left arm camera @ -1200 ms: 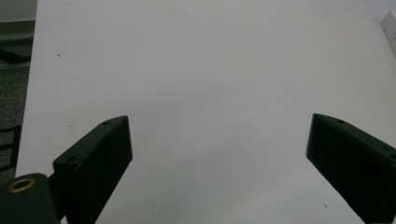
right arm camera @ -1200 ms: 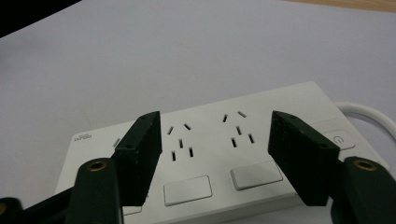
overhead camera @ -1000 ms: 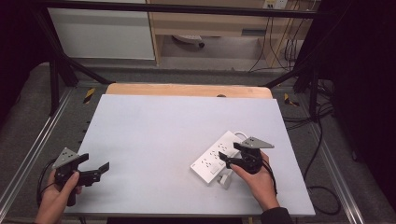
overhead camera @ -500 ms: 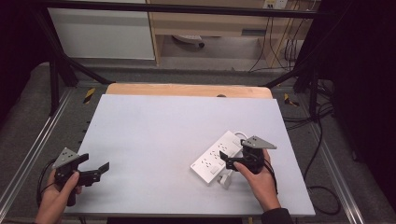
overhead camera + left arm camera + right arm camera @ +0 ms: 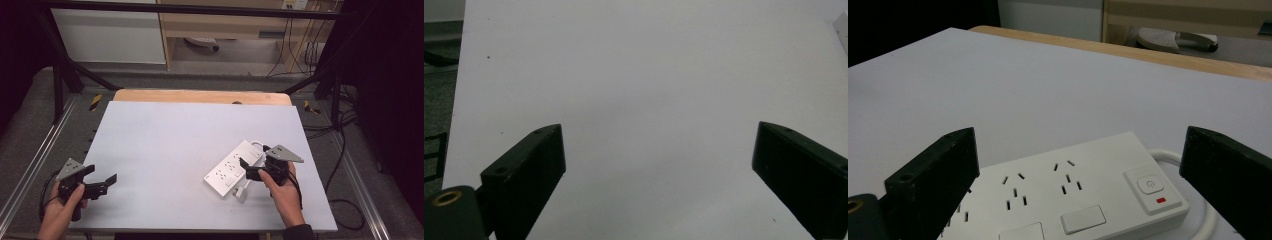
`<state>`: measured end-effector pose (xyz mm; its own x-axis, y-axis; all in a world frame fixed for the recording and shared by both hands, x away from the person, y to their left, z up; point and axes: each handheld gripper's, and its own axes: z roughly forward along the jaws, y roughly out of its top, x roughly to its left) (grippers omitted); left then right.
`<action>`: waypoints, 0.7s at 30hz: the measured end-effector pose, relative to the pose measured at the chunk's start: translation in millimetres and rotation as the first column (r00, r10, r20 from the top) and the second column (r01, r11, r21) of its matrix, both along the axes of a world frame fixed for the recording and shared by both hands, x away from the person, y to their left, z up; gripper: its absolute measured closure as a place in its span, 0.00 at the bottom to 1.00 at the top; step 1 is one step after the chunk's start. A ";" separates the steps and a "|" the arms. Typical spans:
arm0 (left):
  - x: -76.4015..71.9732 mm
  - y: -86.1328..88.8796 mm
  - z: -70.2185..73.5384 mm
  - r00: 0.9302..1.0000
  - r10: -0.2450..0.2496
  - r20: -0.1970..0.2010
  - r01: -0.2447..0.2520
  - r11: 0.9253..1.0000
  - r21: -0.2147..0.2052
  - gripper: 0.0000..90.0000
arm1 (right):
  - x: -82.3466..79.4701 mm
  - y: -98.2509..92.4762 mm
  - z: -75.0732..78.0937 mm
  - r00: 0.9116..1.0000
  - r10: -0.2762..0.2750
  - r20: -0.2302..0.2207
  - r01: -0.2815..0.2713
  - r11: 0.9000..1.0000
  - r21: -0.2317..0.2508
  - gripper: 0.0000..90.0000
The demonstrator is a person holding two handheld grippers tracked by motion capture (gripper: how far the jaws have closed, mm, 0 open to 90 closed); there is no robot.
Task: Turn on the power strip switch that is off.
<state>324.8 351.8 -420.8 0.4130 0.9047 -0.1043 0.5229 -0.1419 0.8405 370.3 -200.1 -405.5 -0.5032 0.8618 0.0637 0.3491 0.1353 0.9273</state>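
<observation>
Right tongs (image 5: 248,169), at 4 o'clock on the worktop (image 5: 165,145): jaws have just been opening and stand wide, pressing nothing. The white power strip (image 5: 234,168) lies flat directly ahead, released, its plug (image 5: 241,192) beside it. Left tongs (image 5: 102,184), at 8 o'clock: spread wide, empty, idle. Release step judged complete.

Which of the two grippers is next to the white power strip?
The right gripper. Its open jaws stand at the power strip, near the end with the switch. The left gripper is far away, at the table's left front edge.
</observation>
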 end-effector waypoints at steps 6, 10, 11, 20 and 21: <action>-0.1 0.1 -0.1 1.000 0.001 0.000 -0.001 1.000 0.000 0.08 | -3.8 -9.7 5.0 1.000 -0.014 0.017 0.014 1.000 0.004 0.04; -0.1 0.2 -0.1 1.000 0.001 0.000 -0.001 1.000 0.000 0.08 | -6.5 -20.3 6.1 0.999 -0.034 0.020 0.034 0.999 0.003 0.04; -0.2 0.2 0.0 1.000 0.001 0.000 -0.001 1.000 0.000 0.08 | -7.2 -23.6 6.0 0.999 -0.039 0.021 0.039 0.999 0.003 0.04; -0.3 -0.1 0.0 1.000 -0.001 0.002 0.001 1.000 0.002 0.08 | -9.6 -63.7 -8.4 0.993 -0.120 -0.002 0.120 0.993 -0.018 0.06; -0.4 -0.1 0.0 1.000 -0.001 0.002 0.001 1.000 0.002 0.08 | -9.7 -67.7 -11.5 0.992 -0.126 -0.012 0.125 0.992 -0.025 0.06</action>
